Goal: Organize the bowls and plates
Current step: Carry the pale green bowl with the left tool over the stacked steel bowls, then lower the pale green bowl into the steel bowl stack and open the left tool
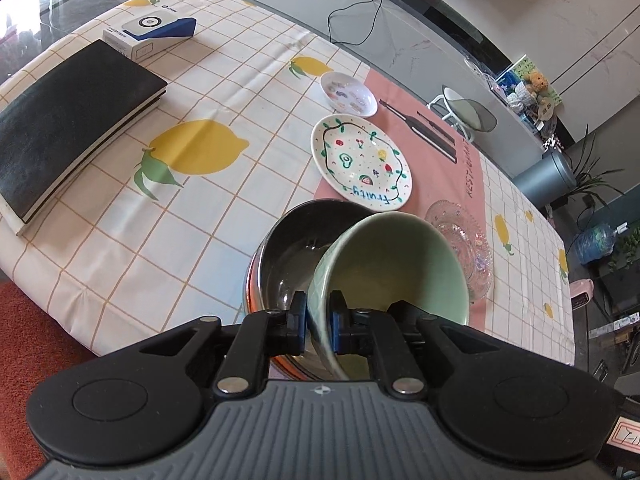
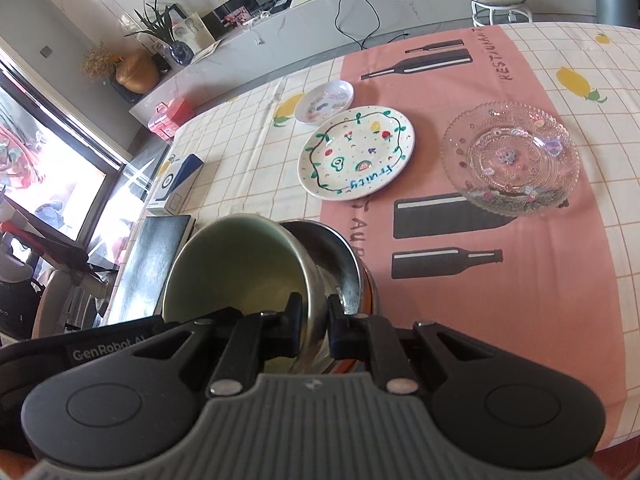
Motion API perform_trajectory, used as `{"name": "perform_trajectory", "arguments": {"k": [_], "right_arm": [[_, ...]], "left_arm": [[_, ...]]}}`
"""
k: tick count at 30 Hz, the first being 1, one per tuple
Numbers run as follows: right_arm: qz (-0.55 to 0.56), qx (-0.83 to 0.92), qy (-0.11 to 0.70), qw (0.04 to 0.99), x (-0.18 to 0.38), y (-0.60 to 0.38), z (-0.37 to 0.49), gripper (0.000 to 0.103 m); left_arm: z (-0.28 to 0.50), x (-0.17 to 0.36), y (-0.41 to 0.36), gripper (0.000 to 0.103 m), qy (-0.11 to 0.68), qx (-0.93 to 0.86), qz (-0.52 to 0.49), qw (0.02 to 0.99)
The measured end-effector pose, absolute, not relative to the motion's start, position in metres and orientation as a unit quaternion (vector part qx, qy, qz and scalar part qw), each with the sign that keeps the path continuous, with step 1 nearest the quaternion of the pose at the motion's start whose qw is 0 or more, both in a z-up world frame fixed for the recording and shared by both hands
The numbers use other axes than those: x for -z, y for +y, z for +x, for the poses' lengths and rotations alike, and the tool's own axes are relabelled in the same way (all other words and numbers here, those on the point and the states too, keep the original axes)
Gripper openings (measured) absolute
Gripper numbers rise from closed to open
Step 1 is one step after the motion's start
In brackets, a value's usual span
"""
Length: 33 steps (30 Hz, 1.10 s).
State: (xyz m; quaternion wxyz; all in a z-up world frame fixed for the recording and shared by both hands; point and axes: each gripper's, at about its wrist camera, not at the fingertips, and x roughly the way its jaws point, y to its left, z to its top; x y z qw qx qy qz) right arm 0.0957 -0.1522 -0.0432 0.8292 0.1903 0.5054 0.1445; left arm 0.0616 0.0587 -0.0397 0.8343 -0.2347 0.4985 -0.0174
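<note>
Green bowl (image 1: 394,256): pale celadon with a faint pattern on its outer wall, tilted on edge, its mouth facing away from both cameras; it leans into the dark bowl at the near edge of the tabletop (image 1: 248,92).
Dark bowl (image 1: 288,248): black inside, shiny metal outside with an orange band, sitting on the cloth under the green one.
Left gripper (image 1: 318,320): angled steeply down; its fingers (image 1: 298,316) pinch the green bowl's rim, one inside, one outside, at 6 o'clock of the bowl.
Right gripper (image 2: 314,320): also angled steeply down; its fingers (image 2: 294,316) clamp the green bowl's wall from the opposite side, the outer finger sitting inside the dark bowl.
Fruit plate (image 1: 360,162): white, green vine border, the word "fruity", at 12 o'clock of the bowls on the pink runner's edge.
Small dish (image 1: 349,93): white with coloured prints, just beyond the fruit plate.
Glass plate (image 2: 510,156): clear, beaded rim, at 2 o'clock in the right view.
Black book (image 1: 68,120): at 10 o'clock in the left view, a white and blue box (image 1: 150,34) beyond it.
</note>
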Motion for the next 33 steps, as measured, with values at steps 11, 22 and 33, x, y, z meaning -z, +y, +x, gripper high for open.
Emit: {"name": "perform_trajectory", "arguments": {"k": [11,22,33], "right_arm": [[0.135,-0.153,0.528,0.825,0.055,-0.130,0.113,0.008],[0.057,-0.180,0.529,0.827,0.057,-0.111,0.135,0.007],[0.004,-0.194,0.526,0.828,0.059,-0.097,0.139,0.008]], "left_arm": [[0.073,0.045,0.062,0.015,0.526,0.015,-0.198,0.827],[0.073,0.034,0.079,0.021,0.523,0.012,-0.229,0.821],[0.067,0.018,0.089,0.029,0.498,0.010,-0.244,0.832]]}}
